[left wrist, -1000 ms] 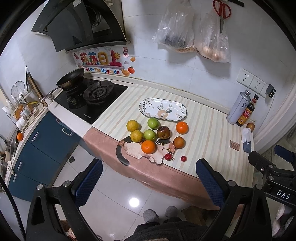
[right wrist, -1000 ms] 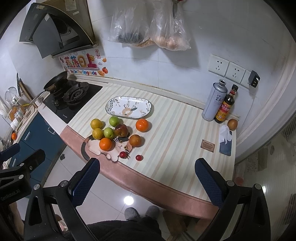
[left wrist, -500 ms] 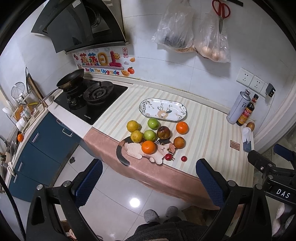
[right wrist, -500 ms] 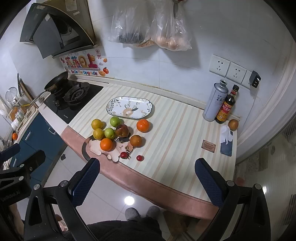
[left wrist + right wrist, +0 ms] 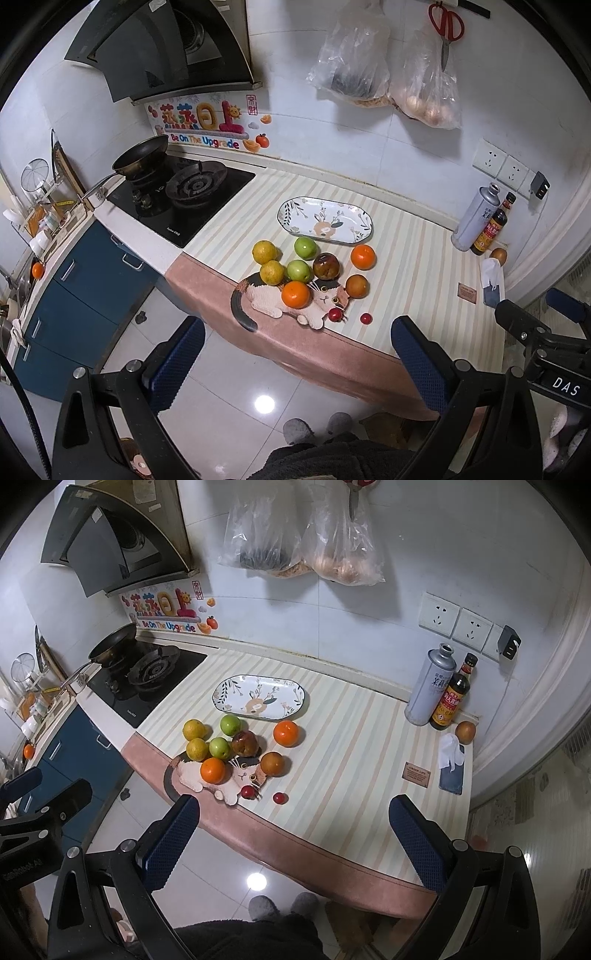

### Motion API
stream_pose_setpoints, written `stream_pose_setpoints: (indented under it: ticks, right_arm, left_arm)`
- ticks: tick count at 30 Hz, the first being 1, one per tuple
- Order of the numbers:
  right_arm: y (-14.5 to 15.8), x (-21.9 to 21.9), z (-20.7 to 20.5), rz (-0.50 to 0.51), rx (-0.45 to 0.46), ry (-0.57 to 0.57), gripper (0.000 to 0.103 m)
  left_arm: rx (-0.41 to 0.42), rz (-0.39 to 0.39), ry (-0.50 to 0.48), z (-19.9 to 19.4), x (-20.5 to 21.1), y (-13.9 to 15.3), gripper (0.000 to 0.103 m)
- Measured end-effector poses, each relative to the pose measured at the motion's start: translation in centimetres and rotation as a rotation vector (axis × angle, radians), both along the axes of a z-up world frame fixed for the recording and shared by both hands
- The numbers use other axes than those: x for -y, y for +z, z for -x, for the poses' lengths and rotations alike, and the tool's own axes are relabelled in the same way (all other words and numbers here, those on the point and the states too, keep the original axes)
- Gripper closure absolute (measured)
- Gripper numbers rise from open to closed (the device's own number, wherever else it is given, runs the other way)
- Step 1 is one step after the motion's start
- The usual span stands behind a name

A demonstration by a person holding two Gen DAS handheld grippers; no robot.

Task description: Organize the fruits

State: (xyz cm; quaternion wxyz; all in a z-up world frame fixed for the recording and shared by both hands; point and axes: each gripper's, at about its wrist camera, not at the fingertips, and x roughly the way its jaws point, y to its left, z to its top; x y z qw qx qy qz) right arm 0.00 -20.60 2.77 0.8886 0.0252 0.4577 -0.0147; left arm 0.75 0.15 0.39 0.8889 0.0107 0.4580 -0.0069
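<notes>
Glossy tile, matt cloth, shiny fruit skins

The floor (image 5: 229,373) is polished tile with a bright glare spot; the counter (image 5: 343,746) wears a matt striped cloth. The plate (image 5: 260,698) looks glazed ceramic, the oranges (image 5: 286,733) waxy, the bags (image 5: 384,66) thin clear plastic, and the left tongs (image 5: 297,363) carry textured blue pads.
</notes>
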Motion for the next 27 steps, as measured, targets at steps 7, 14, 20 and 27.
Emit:
stream_pose_setpoints:
  ticks: [7, 14, 20, 27]
  right_arm:
    - [0.11, -0.01, -0.14, 0.003, 0.000, 0.000, 0.000]
    - [0.06, -0.09, -0.05, 0.004, 0.000, 0.001, 0.000]
    - [0.03, -0.14, -0.02, -0.001, 0.000, 0.000, 0.000]
    - [0.49, 0.45, -0.35, -0.023, 0.007, 0.002, 0.000]
  left_arm:
    - [0.001, -0.001, -0.001, 0.02, -0.02, 0.01, 0.000]
    - [0.001, 0.001, -0.001, -0.09, -0.10, 0.05, 0.000]
    - [0.003, 0.001, -0.001, -0.05, -0.13, 0.03, 0.000]
    - [0.004, 0.004, 0.001, -0.01, -0.25, -0.03, 0.000]
